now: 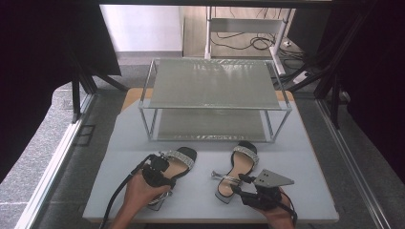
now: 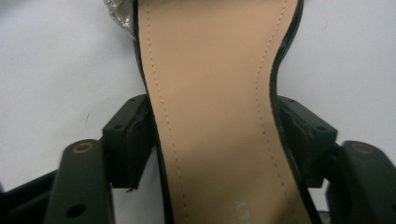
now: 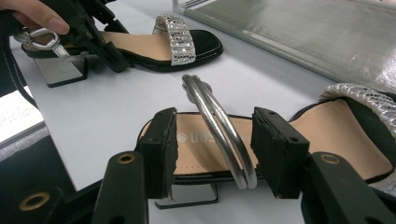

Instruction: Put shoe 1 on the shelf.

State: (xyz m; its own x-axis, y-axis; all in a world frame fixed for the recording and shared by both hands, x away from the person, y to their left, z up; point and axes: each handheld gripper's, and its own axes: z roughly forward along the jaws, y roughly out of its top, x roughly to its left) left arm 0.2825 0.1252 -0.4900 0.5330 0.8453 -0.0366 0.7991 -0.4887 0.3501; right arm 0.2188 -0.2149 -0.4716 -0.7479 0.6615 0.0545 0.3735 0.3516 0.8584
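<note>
We hold the left hand-held gripper [image 1: 160, 172] over the left sandal [image 1: 177, 162], and in the left gripper view its two black jaws sit against either side of the narrow waist of the tan insole [image 2: 215, 116], clamped on the shoe's edges. The silver glitter strap [image 1: 180, 157] of that sandal lies just ahead of this hand-held gripper, toward the shoe rack [image 1: 215, 98], and the block heel sits under our left hand [image 1: 141, 193].

Our right hand-held gripper [image 1: 248, 183] is at the heel end of the right sandal [image 1: 236, 171]. In the right gripper view its jaws stand apart, one on each side of the silver metal ankle ring [image 3: 219, 130], which rises between them without either pad touching it. The sandal's tan insole lies just beyond the pads and its glitter strap [image 3: 369, 105] sits farther ahead and to the right. Both sandals rest on the pale tabletop [image 1: 200, 191], toes toward the rack, near each other but apart
</note>
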